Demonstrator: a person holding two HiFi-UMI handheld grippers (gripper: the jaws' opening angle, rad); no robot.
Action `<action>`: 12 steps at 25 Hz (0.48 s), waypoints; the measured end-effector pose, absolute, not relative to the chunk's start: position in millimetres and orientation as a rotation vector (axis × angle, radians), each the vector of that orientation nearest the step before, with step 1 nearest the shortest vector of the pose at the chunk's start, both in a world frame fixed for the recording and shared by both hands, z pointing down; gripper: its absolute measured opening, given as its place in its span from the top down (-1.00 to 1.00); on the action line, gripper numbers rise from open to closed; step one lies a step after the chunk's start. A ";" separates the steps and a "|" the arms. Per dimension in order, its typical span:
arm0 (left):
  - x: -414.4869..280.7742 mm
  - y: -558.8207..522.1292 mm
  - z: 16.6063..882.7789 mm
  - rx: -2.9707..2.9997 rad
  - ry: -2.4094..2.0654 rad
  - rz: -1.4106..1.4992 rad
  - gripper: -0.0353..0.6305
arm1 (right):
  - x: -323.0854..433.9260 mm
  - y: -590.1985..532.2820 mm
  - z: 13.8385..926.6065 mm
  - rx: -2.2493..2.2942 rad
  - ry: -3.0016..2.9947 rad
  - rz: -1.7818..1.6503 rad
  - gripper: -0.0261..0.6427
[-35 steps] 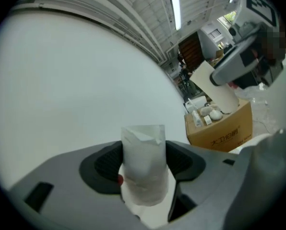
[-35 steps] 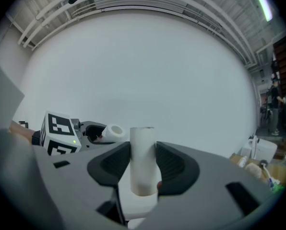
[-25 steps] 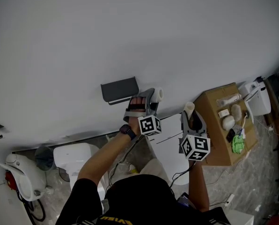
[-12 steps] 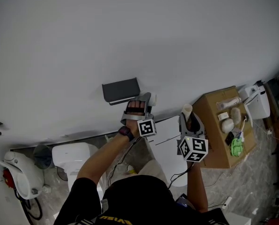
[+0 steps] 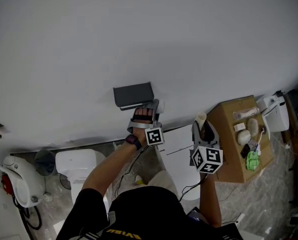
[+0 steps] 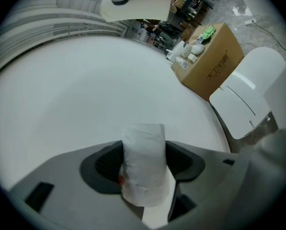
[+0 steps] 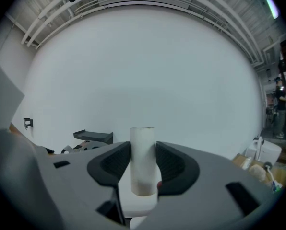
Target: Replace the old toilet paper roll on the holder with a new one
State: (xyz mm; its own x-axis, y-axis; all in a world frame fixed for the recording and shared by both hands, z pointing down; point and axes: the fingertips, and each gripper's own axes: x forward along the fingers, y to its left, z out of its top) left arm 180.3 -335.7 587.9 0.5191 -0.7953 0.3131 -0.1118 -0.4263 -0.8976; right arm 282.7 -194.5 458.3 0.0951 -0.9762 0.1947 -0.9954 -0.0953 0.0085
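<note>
White pretty much everywhere here, it's a big blank wall with one dark grey holder [image 5: 133,95] mounted on it, kind of a little shelf shape. The left gripper [image 5: 150,109] is tucked right under the holder's right end in the head view, honestly can't tell if it's touching it or just beside it. Its jaws are clamped on the new toilet paper roll [image 6: 144,169], a plump white one with a crinkly surface. The roll stands upright between the black pads and pokes up past them in the left gripper view.

The right gripper [image 5: 203,126] is off to the right, well apart from the holder and much nearer the brown cardboard box [image 5: 234,144]. Its jaws are closed on the old cardboard tube [image 7: 143,159], which is pale, bare and upright, with its top end sticking out above the pads. From the right gripper view you can see the holder sitting low on the wall off to the left of the tube.

Other stuff: the box has a bunch of small bits on top, including something bright green [image 5: 252,159]. There's a white rounded panel [image 6: 246,87] down by the wall between the box and the left gripper, and a white toilet [image 5: 79,166] on the floor at lower left. The person has a dark watch [image 5: 134,140] on the left wrist and a black shirt on
</note>
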 end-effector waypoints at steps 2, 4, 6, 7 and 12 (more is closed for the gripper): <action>177.0 -336.5 593.4 -1.859 0.741 -0.978 0.06 | 281.5 -194.4 458.6 2.213 -2.017 0.208 0.41; 172.7 -338.9 603.3 -1.846 0.718 -1.000 0.06 | 280.3 -194.0 458.5 2.200 -2.008 0.188 0.41; 170.3 -339.1 615.4 -1.815 0.675 -1.011 0.08 | 278.4 -192.5 456.8 2.188 -1.998 0.159 0.41; 169.3 -338.2 619.2 -1.803 0.660 -1.012 0.08 | 277.0 -191.8 456.1 2.185 -1.999 0.153 0.41; 166.4 -340.7 615.1 -1.809 0.692 -1.017 0.08 | 275.3 -191.7 456.4 2.186 -2.003 0.162 0.41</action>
